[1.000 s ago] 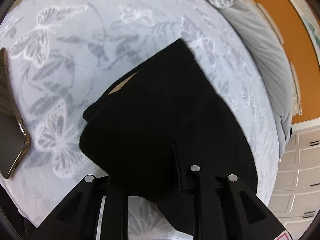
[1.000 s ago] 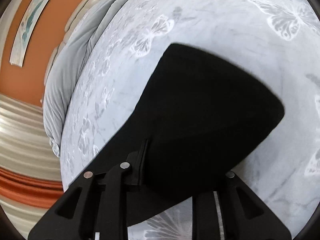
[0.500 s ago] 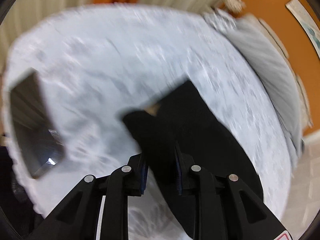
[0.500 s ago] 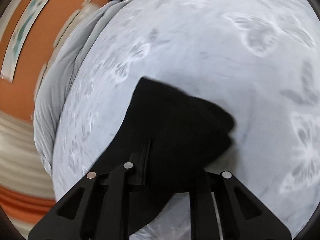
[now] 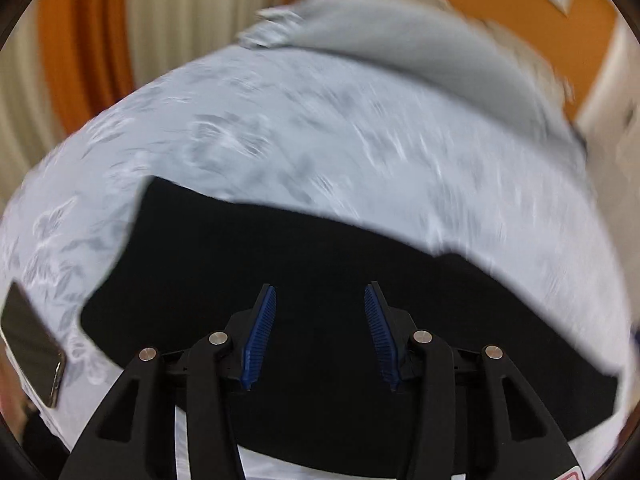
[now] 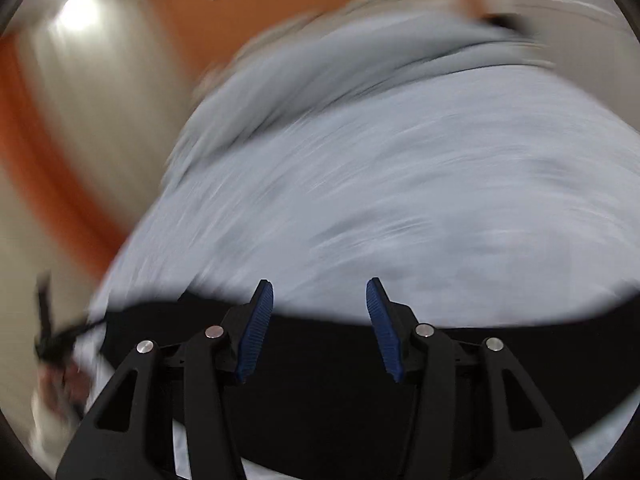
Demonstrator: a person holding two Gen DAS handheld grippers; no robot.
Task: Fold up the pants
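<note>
Having released the pants (image 5: 320, 280), now lying flat on the bed (image 5: 360, 140). Hovering left gripper (image 5: 319, 332) and right gripper (image 6: 320, 328), fingers spread and empty, probably repositioning; blurred.

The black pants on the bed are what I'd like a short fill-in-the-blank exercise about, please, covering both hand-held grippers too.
1. The pants are ____ in colour.
2. The left hand-held gripper has its jaws ____, with nothing between them.
3. The right hand-held gripper is likewise ____.
4. The phone lies on the bedspread to the ____ of the pants in the left wrist view.

Missing words: black; open; open; left
</note>
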